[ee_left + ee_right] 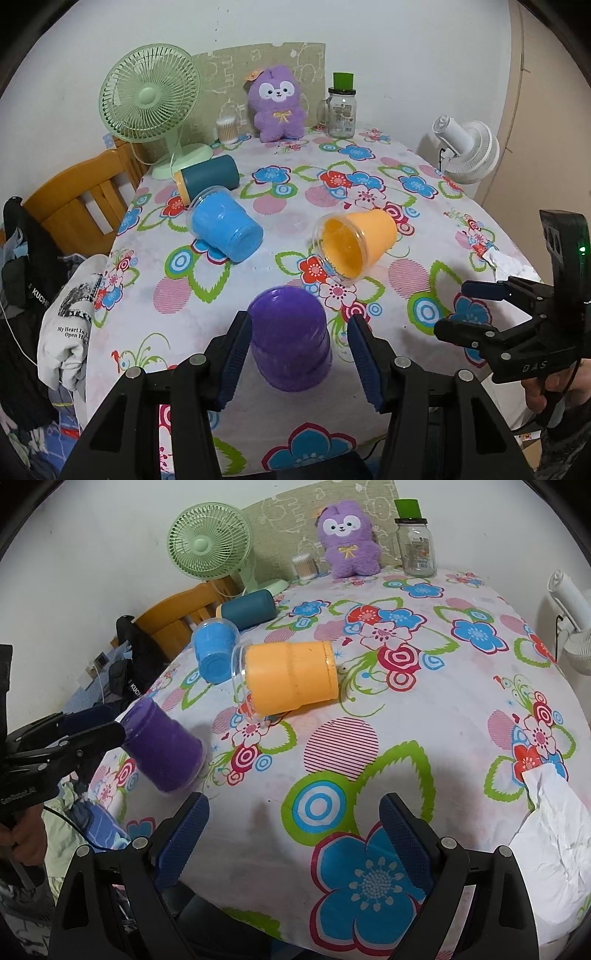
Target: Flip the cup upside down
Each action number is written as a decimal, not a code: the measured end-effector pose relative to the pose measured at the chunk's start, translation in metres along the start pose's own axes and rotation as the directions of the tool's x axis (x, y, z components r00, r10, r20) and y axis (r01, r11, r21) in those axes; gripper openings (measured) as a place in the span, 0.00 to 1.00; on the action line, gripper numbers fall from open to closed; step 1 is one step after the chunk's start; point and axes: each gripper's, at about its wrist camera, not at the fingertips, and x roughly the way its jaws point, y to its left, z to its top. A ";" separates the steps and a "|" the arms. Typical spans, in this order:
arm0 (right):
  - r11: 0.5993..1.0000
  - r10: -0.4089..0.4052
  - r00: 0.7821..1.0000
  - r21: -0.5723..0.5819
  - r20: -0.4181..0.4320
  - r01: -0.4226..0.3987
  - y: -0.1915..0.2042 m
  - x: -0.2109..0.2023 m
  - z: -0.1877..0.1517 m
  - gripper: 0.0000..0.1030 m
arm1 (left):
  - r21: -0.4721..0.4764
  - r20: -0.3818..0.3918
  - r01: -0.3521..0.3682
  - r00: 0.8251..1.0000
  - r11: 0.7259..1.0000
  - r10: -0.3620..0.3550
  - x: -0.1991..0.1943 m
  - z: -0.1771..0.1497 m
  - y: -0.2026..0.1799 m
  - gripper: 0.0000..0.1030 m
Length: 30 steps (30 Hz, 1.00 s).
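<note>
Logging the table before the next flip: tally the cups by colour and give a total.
Purple cup: 1
Orange cup: 1
Light blue cup: 1
Dark teal cup: 1
Total: 4

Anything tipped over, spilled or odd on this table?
Three cups lie on their sides: orange cup, blue cup and teal cup. The purple cup stands upside down between the open left gripper fingers. Nothing looks spilled.
</note>
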 end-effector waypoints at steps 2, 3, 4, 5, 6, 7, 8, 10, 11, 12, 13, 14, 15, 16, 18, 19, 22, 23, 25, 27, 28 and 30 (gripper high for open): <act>1.000 -0.002 1.000 0.003 0.000 0.002 -0.001 0.000 0.000 0.92 | -0.005 -0.007 0.005 1.000 1.000 -0.005 0.002 -0.001 0.001 0.54; 1.000 -0.003 1.000 0.004 0.000 0.003 -0.002 0.000 -0.001 0.92 | -0.006 -0.008 0.005 1.000 1.000 -0.005 0.002 -0.001 0.001 0.54; 1.000 -0.003 1.000 0.006 -0.001 0.003 -0.003 0.000 -0.001 0.92 | -0.005 -0.006 0.005 1.000 1.000 -0.005 0.001 -0.002 0.000 0.54; 1.000 -0.003 1.000 0.007 -0.002 0.003 -0.003 0.000 0.000 0.92 | -0.006 -0.004 0.007 1.000 1.000 -0.008 0.001 -0.002 0.000 0.54; 1.000 -0.003 1.000 0.007 -0.002 0.003 -0.003 0.000 0.000 0.92 | -0.007 -0.001 0.009 1.000 1.000 -0.009 0.000 -0.001 0.000 0.54; 1.000 -0.003 1.000 0.007 -0.002 0.003 -0.003 0.001 0.000 0.92 | -0.007 0.000 0.009 1.000 1.000 -0.009 -0.001 -0.001 0.000 0.54; 1.000 -0.002 1.000 0.006 -0.001 0.002 -0.002 0.000 0.000 0.92 | -0.008 0.004 0.010 1.000 1.000 -0.010 -0.002 -0.001 0.000 0.54; 1.000 0.000 1.000 0.001 0.000 0.000 -0.001 0.001 0.000 0.92 | -0.011 0.011 0.011 1.000 1.000 -0.011 -0.004 0.000 0.002 0.54; 1.000 0.000 1.000 -0.002 0.001 0.000 0.000 0.000 0.001 0.92 | -0.013 0.014 0.010 1.000 1.000 -0.010 -0.004 0.000 0.002 0.54; 1.000 0.000 1.000 -0.005 0.000 0.000 0.002 0.001 0.001 0.92 | -0.014 0.015 0.009 1.000 1.000 -0.008 -0.005 -0.001 0.003 0.54; 1.000 0.000 1.000 -0.008 0.000 0.000 0.003 0.001 0.002 0.92 | -0.017 0.017 0.008 1.000 1.000 -0.008 -0.006 -0.001 0.004 0.55; 1.000 0.000 1.000 -0.011 0.000 0.000 0.004 0.001 0.002 0.92 | -0.019 0.017 0.008 1.000 1.000 -0.007 -0.006 -0.001 0.004 0.55; 1.000 -0.001 1.000 -0.012 0.000 0.001 0.005 0.001 0.003 0.92 | -0.021 0.016 0.007 1.000 1.000 -0.006 -0.006 -0.001 0.005 0.59; 1.000 -0.002 1.000 -0.013 -0.001 0.002 0.006 0.002 0.003 0.92 | -0.025 0.017 0.005 1.000 1.000 -0.005 -0.006 -0.002 0.006 0.63; 1.000 -0.003 1.000 -0.015 -0.001 0.003 0.007 0.001 0.004 0.92 | -0.031 0.018 0.005 1.000 1.000 -0.005 -0.007 -0.002 0.007 0.70; 1.000 -0.005 1.000 -0.018 -0.001 0.005 0.008 0.001 0.005 0.92 | -0.036 0.021 0.006 1.000 0.999 -0.005 -0.008 -0.003 0.008 0.76; 1.000 -0.010 1.000 -0.026 0.006 0.010 0.013 -0.001 0.008 0.92 | -0.048 0.031 0.004 1.000 0.999 -0.003 -0.010 -0.004 0.011 0.83; 1.000 -0.011 1.000 -0.028 0.009 0.011 0.014 -0.002 0.008 0.92 | -0.052 0.036 0.003 0.999 0.999 -0.002 -0.012 -0.004 0.011 0.84; 0.999 -0.015 1.000 -0.036 0.024 0.016 0.019 -0.007 0.012 0.92 | -0.057 0.048 -0.006 0.999 0.998 0.009 -0.015 -0.004 0.013 0.90; 0.999 -0.019 0.999 -0.045 0.044 0.021 0.024 -0.012 0.016 0.92 | -0.062 0.063 -0.018 0.998 0.998 0.022 -0.019 -0.003 0.014 0.93; 0.998 -0.022 0.998 -0.053 0.062 0.025 0.028 -0.017 0.020 0.92 | -0.065 0.071 -0.020 0.997 0.998 0.024 -0.020 -0.003 0.014 0.94; 0.997 -0.032 0.995 -0.066 0.091 0.038 0.034 -0.024 0.025 0.92 | -0.074 0.087 -0.022 0.996 0.997 0.028 -0.024 -0.003 0.015 0.96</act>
